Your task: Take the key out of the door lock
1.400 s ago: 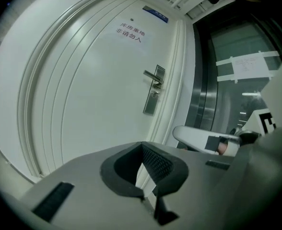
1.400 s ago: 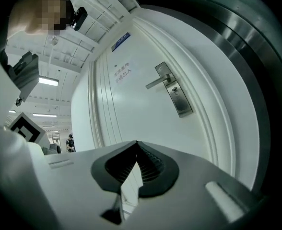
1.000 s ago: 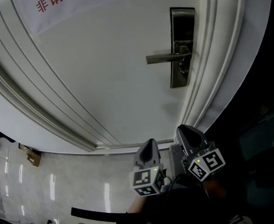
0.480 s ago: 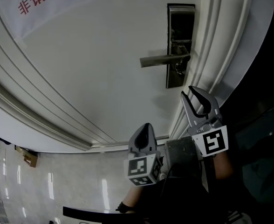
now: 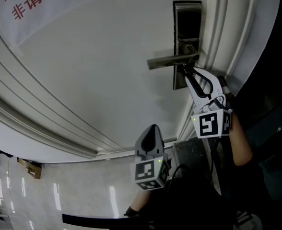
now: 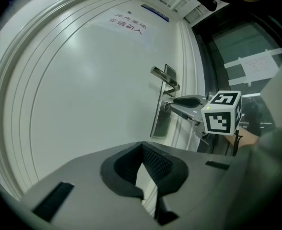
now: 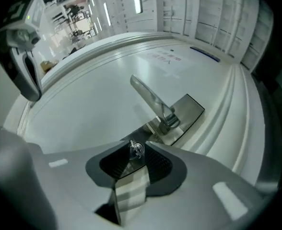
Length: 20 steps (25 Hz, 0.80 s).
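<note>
1. Below the lever handle (image 5: 172,60), on the lock plate (image 5: 179,83) of the white door (image 5: 98,71), the key (image 7: 136,149) sits in its cylinder with its small metal head sticking out.
2. The right gripper (image 5: 189,72) is up at the lock. Its jaws are a narrow way apart with the key head between their tips, not visibly clamped on it.
3. The left gripper (image 5: 153,128) hangs low near the door's foot, jaws together and empty.
4. The key is probably light, rigid and smooth, so it could slip. The best hold looks to be across the flat faces of the head, followed by a straight pull along the shaft, since a sideways pull could bind it.
</note>
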Tool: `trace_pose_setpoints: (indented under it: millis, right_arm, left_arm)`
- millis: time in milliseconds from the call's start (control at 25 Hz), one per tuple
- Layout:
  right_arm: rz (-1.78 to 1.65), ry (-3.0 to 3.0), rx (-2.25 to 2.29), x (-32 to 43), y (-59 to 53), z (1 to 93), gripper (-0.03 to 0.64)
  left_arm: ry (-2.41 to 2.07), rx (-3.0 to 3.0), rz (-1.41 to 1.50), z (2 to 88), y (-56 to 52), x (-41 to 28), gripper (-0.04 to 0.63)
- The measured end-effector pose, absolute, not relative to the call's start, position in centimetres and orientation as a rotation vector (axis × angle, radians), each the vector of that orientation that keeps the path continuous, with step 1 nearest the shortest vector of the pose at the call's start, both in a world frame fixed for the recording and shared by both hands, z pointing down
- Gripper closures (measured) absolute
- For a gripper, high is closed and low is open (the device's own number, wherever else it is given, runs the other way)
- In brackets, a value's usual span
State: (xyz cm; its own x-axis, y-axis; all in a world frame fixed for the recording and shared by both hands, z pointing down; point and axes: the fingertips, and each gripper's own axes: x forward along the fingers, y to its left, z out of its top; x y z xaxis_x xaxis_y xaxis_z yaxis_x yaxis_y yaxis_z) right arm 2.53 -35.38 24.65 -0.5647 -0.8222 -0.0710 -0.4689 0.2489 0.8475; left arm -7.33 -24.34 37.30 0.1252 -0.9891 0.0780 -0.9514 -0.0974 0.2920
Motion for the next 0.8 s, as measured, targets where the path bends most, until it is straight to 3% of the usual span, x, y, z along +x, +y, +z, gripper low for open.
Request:
trace_pose_setpoints:
  millis: [160, 400, 800]
  right_arm:
    - [-1.24, -2.069, 1.176, 2.1, -36.4, 25.5, 0.526]
    - [-1.288, -1.991, 1.234, 2.1, -37.0, 25.2, 0.598]
    - [-1.317, -1.938, 1.241, 2.1, -37.1, 25.3, 0.603]
  left_arm:
    - [-1.899, 2.103, -0.22, 37.6, -24.4, -8.5, 0.595]
    - [-1.9, 2.085, -0.227, 38.2, -24.6, -9.6, 0.595]
    - [-1.867, 2.104, -0.203, 38.2, -25.0, -9.0, 0.595]
